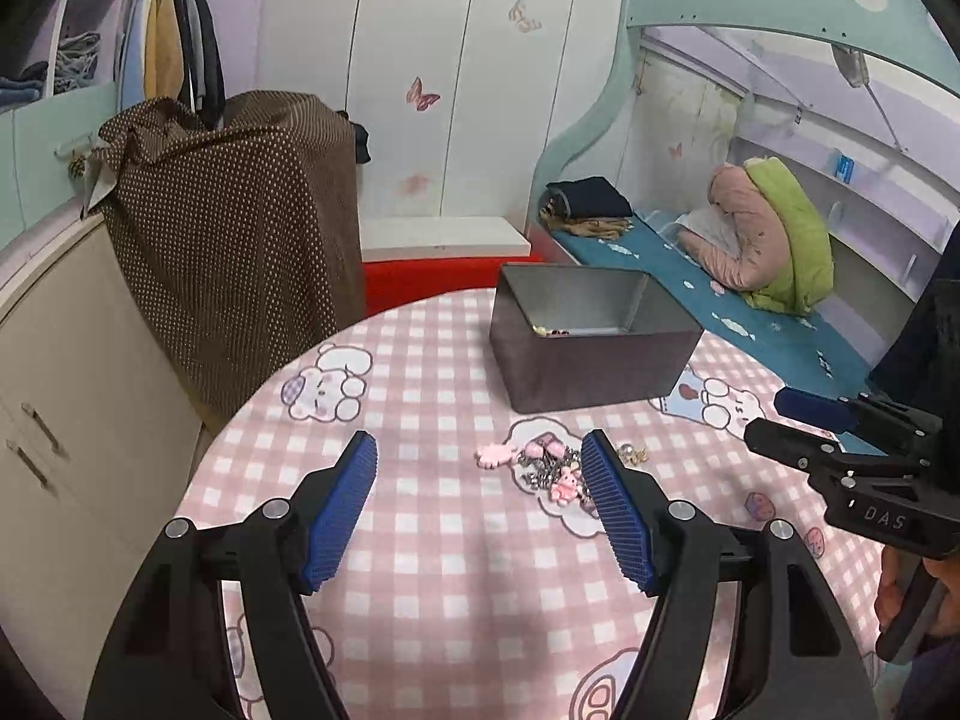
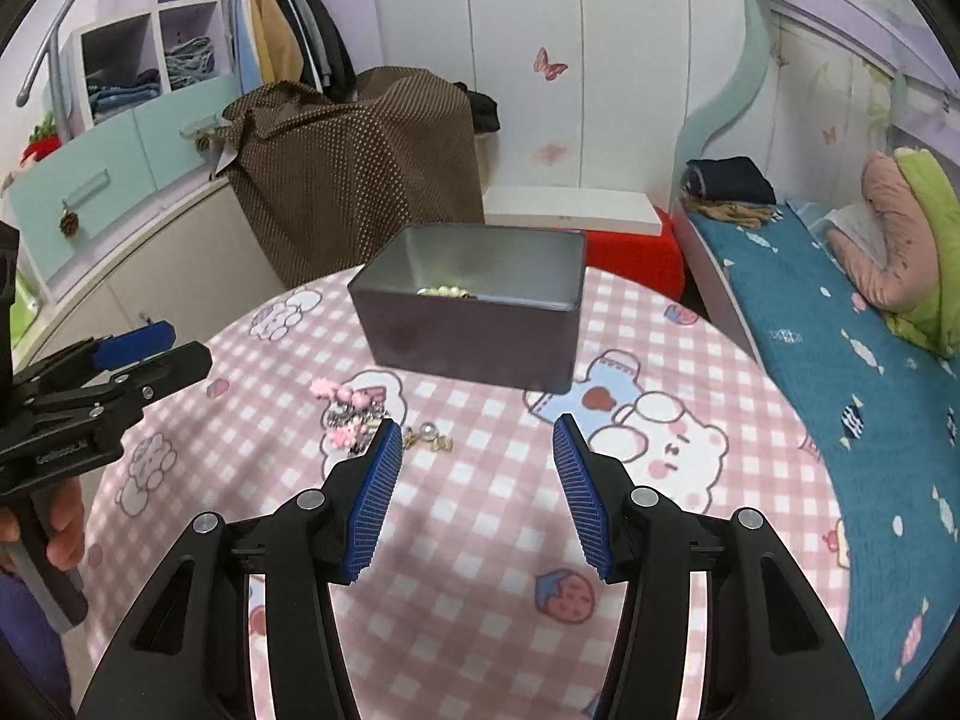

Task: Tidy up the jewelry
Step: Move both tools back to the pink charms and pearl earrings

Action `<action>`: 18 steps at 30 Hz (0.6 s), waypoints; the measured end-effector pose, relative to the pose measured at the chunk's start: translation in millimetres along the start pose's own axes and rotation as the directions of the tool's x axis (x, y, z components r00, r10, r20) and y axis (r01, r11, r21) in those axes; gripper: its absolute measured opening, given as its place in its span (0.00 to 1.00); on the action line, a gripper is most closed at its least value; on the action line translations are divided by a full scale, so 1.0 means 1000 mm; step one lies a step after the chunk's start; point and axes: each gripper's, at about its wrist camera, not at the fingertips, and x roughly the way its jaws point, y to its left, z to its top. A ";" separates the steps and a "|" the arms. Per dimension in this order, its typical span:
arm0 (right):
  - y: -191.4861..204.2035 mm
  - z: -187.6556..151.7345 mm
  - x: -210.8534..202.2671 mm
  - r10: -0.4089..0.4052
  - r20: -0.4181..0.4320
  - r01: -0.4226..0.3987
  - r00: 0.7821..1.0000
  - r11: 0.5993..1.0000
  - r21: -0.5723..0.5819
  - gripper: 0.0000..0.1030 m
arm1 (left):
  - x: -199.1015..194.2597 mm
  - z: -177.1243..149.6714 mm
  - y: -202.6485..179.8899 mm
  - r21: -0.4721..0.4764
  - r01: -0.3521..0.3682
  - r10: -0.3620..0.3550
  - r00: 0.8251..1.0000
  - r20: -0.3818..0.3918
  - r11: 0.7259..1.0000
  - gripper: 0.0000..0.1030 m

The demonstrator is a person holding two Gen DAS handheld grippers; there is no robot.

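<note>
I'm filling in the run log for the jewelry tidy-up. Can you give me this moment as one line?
left gripper: open, empty | right gripper: open, empty | jewelry pile: on tablecloth | metal box: holds beads

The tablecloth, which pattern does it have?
Pink and white checks with cartoon bears on the tablecloth; right wrist view.

We see a pink-and-white checked tablecloth [image 2: 480, 510] printed with white bears and strawberries, and on it a dark grey tin [image 2: 474, 324] with a silvery inside. Both grippers [image 1: 480, 510] [image 2: 474, 498] are black with ribbed blue pads; the jewelry pile [image 1: 549, 468] looks pink and silver, perhaps gold at its edge.
</note>
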 end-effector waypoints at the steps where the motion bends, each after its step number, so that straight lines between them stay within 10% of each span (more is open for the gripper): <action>1: 0.001 -0.001 0.003 0.001 -0.006 -0.001 1.000 1.000 0.000 0.50 | 0.001 -0.001 0.001 0.003 0.000 0.000 1.000 -0.003 1.000 0.66; 18: 0.024 -0.010 0.062 0.029 -0.100 -0.028 0.995 1.000 0.005 0.50 | 0.074 -0.006 0.009 0.122 0.029 -0.008 0.986 -0.164 0.992 0.65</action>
